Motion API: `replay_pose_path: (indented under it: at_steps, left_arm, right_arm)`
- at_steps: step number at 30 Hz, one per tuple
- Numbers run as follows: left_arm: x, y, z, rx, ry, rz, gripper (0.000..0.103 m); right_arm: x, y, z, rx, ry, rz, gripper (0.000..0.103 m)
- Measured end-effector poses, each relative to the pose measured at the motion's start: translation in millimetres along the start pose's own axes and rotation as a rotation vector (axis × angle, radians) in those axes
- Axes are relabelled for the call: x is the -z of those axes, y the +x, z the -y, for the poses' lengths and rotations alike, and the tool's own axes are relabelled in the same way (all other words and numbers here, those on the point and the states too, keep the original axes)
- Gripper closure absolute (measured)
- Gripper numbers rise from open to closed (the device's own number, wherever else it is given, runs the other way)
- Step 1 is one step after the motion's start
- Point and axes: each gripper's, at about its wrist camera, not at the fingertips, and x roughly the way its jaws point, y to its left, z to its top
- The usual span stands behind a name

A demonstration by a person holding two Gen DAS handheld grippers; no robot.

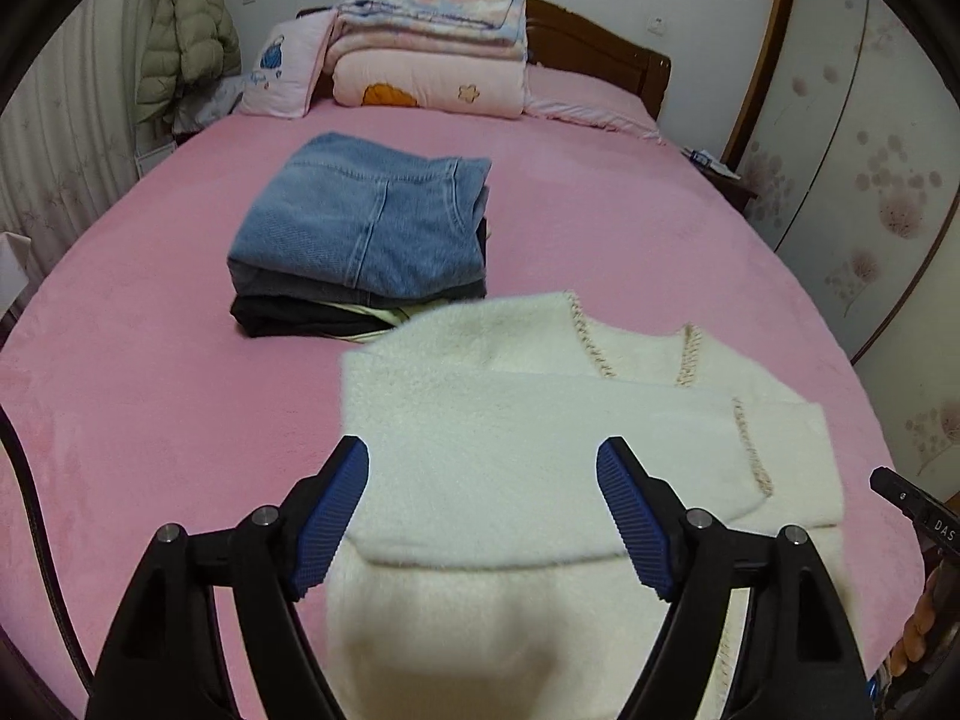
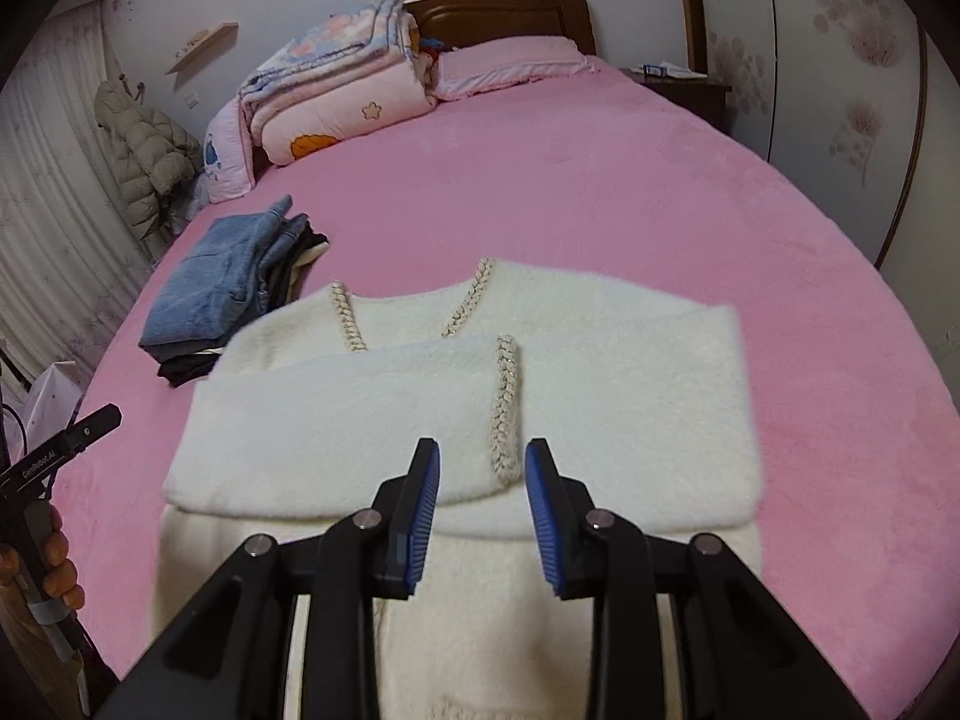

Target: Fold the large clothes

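A fluffy white cardigan (image 1: pixel 540 420) with braided trim lies on the pink bed (image 1: pixel 150 390), its sleeves folded across the chest. My left gripper (image 1: pixel 483 456) hovers above its near part, jaws wide apart with nothing between them. In the right wrist view the same cardigan (image 2: pixel 600 372) shows with a sleeve cuff lying just beyond my right gripper (image 2: pixel 483 456). That gripper's blue pads (image 2: pixel 543 498) stand a narrow gap apart above the fabric and hold nothing.
A stack of folded clothes topped by blue jeans (image 1: pixel 366 216) sits beyond the cardigan to the left. Folded quilts and pillows (image 1: pixel 432 54) lie by the wooden headboard. A puffy coat (image 1: pixel 186 42) hangs at the far left. Wardrobe doors (image 1: pixel 870 180) stand at right.
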Motion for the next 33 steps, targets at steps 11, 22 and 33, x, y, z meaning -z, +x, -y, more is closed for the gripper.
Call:
replay_pose_path:
  at_steps: [11, 22, 33]
  left_arm:
    - [35.3, -108.3, 37.4, -0.013, 0.09, 0.092, 0.005]
    - [77.9, -171.1, 52.5, -0.027, 0.108, 0.125, 0.005]
    - [98.4, -202.5, 57.1, -0.013, 0.094, 0.137, 0.005]
  right_arm:
    - [24.0, -98.1, -4.8, -0.038, -0.047, 0.113, 0.056]
    - [57.3, -151.4, -0.1, -0.046, -0.084, 0.158, 0.055]
    - [79.0, -178.8, 3.6, -0.016, -0.079, 0.165, 0.055]
